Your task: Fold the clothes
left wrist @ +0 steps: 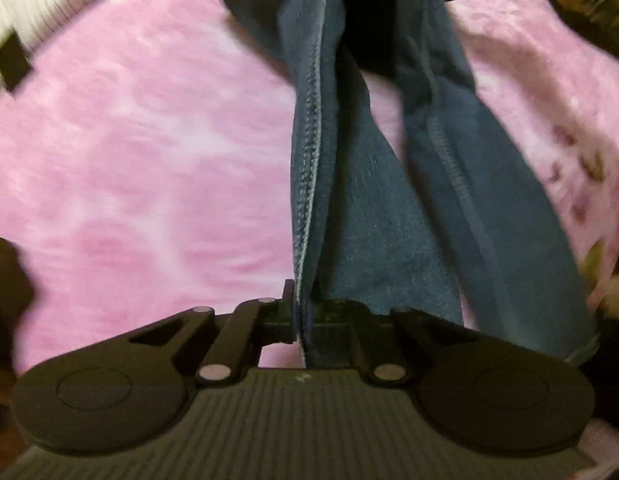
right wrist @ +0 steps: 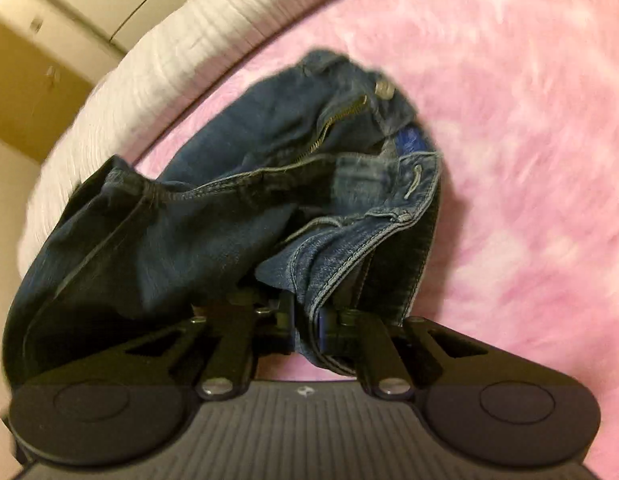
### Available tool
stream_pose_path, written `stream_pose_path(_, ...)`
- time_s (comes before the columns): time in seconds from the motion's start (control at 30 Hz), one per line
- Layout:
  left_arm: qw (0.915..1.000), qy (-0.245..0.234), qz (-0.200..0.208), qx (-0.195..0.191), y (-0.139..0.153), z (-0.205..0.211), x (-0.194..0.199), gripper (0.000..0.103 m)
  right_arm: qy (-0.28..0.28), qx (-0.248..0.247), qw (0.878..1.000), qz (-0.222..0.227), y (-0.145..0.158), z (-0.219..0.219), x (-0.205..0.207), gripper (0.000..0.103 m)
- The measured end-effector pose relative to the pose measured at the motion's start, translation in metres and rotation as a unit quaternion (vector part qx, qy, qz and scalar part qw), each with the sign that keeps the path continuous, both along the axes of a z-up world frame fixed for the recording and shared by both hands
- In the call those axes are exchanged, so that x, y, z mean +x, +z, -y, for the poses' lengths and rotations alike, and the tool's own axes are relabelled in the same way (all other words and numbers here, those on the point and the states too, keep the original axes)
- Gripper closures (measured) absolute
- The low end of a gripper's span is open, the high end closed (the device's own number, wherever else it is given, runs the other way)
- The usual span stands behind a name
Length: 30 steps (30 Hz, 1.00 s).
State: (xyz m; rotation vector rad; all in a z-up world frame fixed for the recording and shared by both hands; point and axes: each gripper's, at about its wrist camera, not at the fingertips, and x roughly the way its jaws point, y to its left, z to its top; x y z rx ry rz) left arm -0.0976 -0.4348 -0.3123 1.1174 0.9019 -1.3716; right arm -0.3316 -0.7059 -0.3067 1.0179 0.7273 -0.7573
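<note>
A pair of dark blue jeans hangs over a pink fuzzy blanket (left wrist: 129, 160). In the left wrist view my left gripper (left wrist: 303, 316) is shut on the hem end of a jeans leg (left wrist: 369, 220), which stretches away from me, seams showing. In the right wrist view my right gripper (right wrist: 307, 316) is shut on the jeans waistband (right wrist: 333, 256); the open zipper (right wrist: 337, 120) and metal button (right wrist: 383, 89) lie beyond, and the jeans bunch to the left.
The pink blanket (right wrist: 529, 160) covers the surface under both grippers. A white ribbed cover (right wrist: 157, 52) runs along the far left edge, with beige cabinet doors (right wrist: 33, 92) behind. Dark clutter (left wrist: 589, 0) sits at the far right in the left view.
</note>
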Motion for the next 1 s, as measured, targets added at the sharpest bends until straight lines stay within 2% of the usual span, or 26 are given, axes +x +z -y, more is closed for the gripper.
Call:
stream_pose_path(0.1,0.9963,0.0,0.085,-0.012,0.047,-0.009,0.043,0.101,0.025,-0.017,0.999,-0.036,0.034,0.002,-0.03,0.094)
stream_pose_path(0.17,0.9886,0.009,0.149,-0.019,0.076,-0.011,0.075,0.101,0.04,-0.031,0.997,-0.058,0.055,0.002,-0.054,0.094)
stream_pose_path(0.23,0.9769,0.024,0.211,-0.026,0.105,-0.011,0.108,0.1,0.053,-0.048,0.994,-0.084,0.076,0.001,-0.075,0.094)
stream_pose_path(0.27,0.9736,0.03,0.225,-0.024,0.112,-0.006,0.118,0.099,0.059,-0.059,0.991,-0.101,0.084,0.0,-0.082,0.094)
stream_pose_path(0.33,0.9663,0.043,0.253,-0.018,0.121,0.004,0.132,0.084,0.069,-0.079,0.986,-0.133,0.095,0.0,-0.093,0.092)
stream_pose_path(0.37,0.9624,0.051,0.266,-0.015,0.123,0.009,0.135,0.081,0.067,-0.081,0.984,-0.142,0.095,0.002,-0.097,0.091)
stream_pose_path(0.4,0.9621,0.055,0.267,-0.016,0.12,0.013,0.13,0.071,0.065,-0.079,0.983,-0.15,0.092,0.004,-0.101,0.089)
stream_pose_path(0.47,0.9615,0.063,0.267,-0.017,0.115,0.02,0.12,0.065,0.059,-0.06,0.983,-0.163,0.079,0.008,-0.106,0.083)
stream_pose_path(0.53,0.9671,0.068,0.244,-0.02,0.103,0.02,0.098,0.057,0.049,-0.066,0.981,-0.177,0.075,0.004,-0.112,0.07)
stream_pose_path(0.57,0.9718,0.07,0.224,-0.022,0.097,0.02,0.083,0.056,0.044,-0.071,0.98,-0.18,0.075,-0.001,-0.116,0.065)
stream_pose_path(0.6,0.9784,0.077,0.19,-0.024,0.09,0.018,0.068,0.054,0.039,-0.073,0.981,-0.174,0.075,-0.006,-0.12,0.055)
stream_pose_path(0.7,0.9936,0.085,0.073,-0.021,0.064,0.015,0.019,0.049,0.032,-0.052,0.99,-0.123,0.068,-0.031,-0.13,0.054)
stream_pose_path(0.77,0.9971,0.076,-0.003,-0.007,0.042,0.023,-0.016,0.044,0.047,-0.004,0.995,-0.082,0.048,-0.057,-0.13,0.054)
stream_pose_path(0.83,0.9952,0.072,-0.065,0.01,0.021,0.022,-0.046,0.041,0.063,0.06,0.995,-0.054,0.024,-0.092,-0.124,0.055)
stream_pose_path(0.9,0.9897,0.071,-0.122,0.027,0.0,0.02,-0.075,0.041,0.074,0.113,0.99,-0.041,-0.002,-0.126,-0.113,0.055)
stream_pose_path(1.0,0.9821,0.065,-0.167,0.058,-0.027,0.015,-0.101,0.041,0.085,0.162,0.982,-0.036,-0.031,-0.169,-0.097,0.055)
